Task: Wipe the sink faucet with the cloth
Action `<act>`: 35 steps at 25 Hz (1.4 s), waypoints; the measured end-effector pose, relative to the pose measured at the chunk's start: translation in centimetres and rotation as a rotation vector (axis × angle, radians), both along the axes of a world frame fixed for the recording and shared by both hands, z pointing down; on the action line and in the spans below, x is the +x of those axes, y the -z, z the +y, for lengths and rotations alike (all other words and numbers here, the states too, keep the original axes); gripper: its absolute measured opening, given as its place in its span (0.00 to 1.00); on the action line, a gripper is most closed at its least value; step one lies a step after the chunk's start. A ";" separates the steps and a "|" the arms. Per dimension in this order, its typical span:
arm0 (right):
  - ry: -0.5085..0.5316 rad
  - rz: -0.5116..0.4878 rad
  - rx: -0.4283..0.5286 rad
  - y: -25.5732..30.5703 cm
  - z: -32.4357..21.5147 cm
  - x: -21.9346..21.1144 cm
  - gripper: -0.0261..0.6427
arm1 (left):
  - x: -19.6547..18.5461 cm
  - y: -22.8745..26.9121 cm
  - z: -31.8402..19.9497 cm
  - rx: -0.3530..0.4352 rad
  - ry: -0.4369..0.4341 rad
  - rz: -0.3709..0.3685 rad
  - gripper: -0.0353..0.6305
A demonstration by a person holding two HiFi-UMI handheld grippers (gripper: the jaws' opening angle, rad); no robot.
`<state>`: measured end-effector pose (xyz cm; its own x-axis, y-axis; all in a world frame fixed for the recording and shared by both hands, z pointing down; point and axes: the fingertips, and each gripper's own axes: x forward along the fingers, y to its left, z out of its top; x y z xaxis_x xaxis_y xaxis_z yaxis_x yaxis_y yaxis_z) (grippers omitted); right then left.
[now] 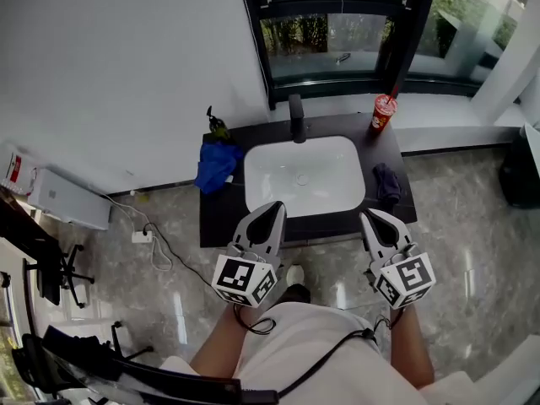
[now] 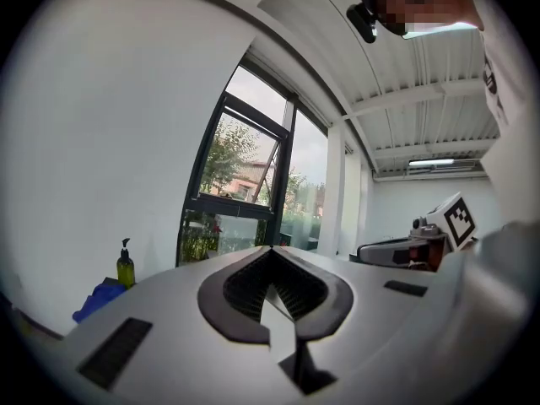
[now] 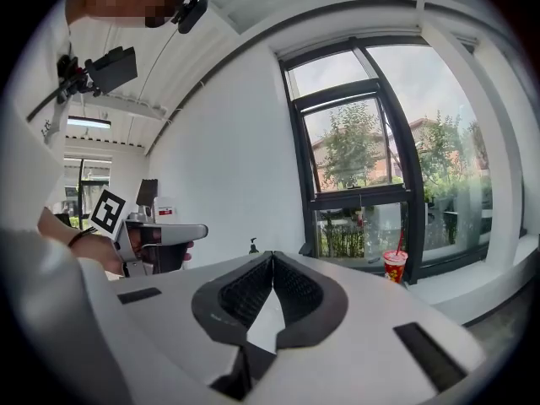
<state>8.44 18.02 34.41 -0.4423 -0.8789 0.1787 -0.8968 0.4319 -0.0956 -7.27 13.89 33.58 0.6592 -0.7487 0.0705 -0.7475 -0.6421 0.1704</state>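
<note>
left gripper (image 1: pixel 275 209) and right gripper (image 1: pixel 369 218): both have their jaws pressed together on nothing. they are held side by side near the front edge of the dark table (image 1: pixel 221 218), well apart from everything that stands on it. we see the black faucet (image 1: pixel 296 116) upright behind the white sink (image 1: pixel 253 175), with no cloth on it. two cloths lie on the table: a dark cloth (image 1: pixel 387 184) just right of the sink, nearer the right gripper, and a crumpled blue cloth (image 1: pixel 216 165) to its left, beside a soap bottle (image 1: pixel 217 126). we cannot tell which one the task means. we judge either to be light, soft and limp, so it will sag and fold when lifted. we would pinch a raised fold near its middle, gathering enough layers to wrap the stiff, smooth, fixed faucet.
</note>
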 end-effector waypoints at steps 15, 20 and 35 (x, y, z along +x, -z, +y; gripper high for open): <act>-0.111 -0.033 -0.019 -0.5 -8.0 2.0 0.04 | 0.5 -0.4 -10.1 -0.003 -0.071 0.023 0.04; -0.084 -0.047 -0.044 -2.3 -9.8 3.4 0.04 | 3.2 -1.9 -11.0 -0.039 -0.093 -0.018 0.04; -0.245 0.089 -0.247 -15.9 -11.1 17.3 0.04 | 22.6 -11.4 -9.5 -0.132 -0.455 -0.129 0.04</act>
<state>25.73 6.96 50.30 -0.1975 -0.8821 0.4276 -0.9803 0.1770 -0.0875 15.34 4.37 45.01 0.8970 -0.3663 0.2475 -0.4167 -0.8875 0.1966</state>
